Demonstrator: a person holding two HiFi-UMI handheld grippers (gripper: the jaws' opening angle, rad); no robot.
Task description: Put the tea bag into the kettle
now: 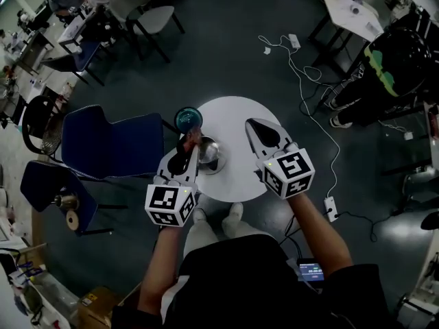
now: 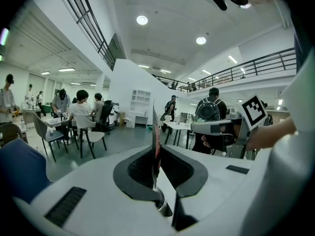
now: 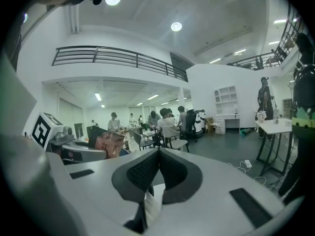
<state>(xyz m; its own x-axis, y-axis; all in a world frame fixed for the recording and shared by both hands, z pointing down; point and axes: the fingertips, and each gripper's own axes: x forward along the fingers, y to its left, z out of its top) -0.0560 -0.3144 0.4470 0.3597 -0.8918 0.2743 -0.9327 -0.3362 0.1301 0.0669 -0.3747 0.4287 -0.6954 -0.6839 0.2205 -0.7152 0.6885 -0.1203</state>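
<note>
- Tea bag (image 2: 156, 137): flat reddish sachet seen edge-on, pinched upright between the pads of the left gripper (image 1: 186, 147). It is held over the table's left edge, just beside the kettle's rim and apparently a little above it.
- Handling (judged): very light, thin and limp, and the paper would crease or tear under a hard squeeze. It is best taken by its flat faces near one edge, as it is now, so the free part hangs clear for the drop.
- Left gripper: jaws closed onto the sachet, with only its thickness between them.
- Kettle (image 1: 208, 153): small metal vessel with its mouth open upward, standing near the left edge of the round white table (image 1: 240, 115).
- Teal disc (image 1: 188, 118): at the table's far-left edge, just beyond the kettle; possibly its lid.
- Right gripper (image 1: 255, 125): jaws pressed together with nothing between them. It hovers over the table's right half, apart from the kettle.
- Status (judged): the bag is not yet inside; centring it over the mouth and releasing it remain.
</note>
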